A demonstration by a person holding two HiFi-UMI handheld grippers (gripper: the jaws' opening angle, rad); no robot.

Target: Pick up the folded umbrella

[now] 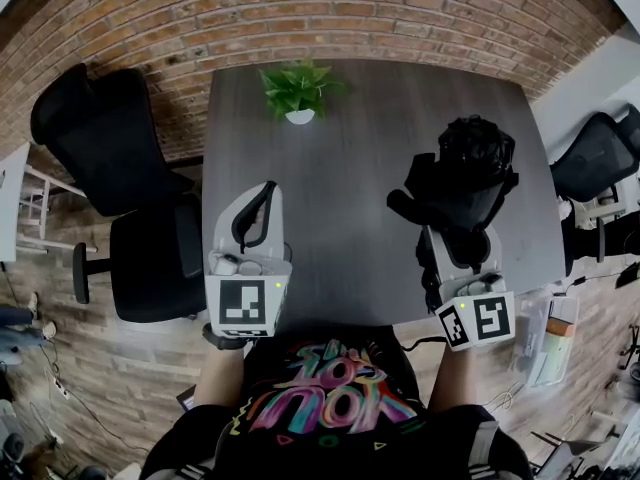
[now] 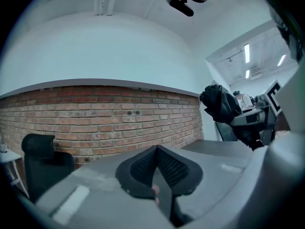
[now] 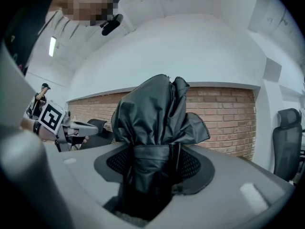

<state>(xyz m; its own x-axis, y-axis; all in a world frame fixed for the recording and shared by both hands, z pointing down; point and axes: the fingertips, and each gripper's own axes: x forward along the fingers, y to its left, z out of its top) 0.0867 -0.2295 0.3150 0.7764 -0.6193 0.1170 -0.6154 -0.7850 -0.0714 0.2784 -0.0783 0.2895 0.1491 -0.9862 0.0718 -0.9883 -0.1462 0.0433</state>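
Umbrella [image 1: 465, 183], folded, black: clamped between the jaws of the right gripper [image 3: 152, 166] and held clear of the worktop [image 1: 360, 168], over its right part. Long axis runs in line with the jaws; the bunched canopy end points away from the person, toward the brick wall [image 1: 300, 8]. Left gripper [image 1: 256, 208]: jaws pressed together, nothing between them.

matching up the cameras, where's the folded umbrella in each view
Head view: folded umbrella right of centre.
Left gripper view: far right, mid-height, a black bundle.
Right gripper view: dead centre, clamped in the right gripper.
Shared landmark: the brick wall behind it in all three.
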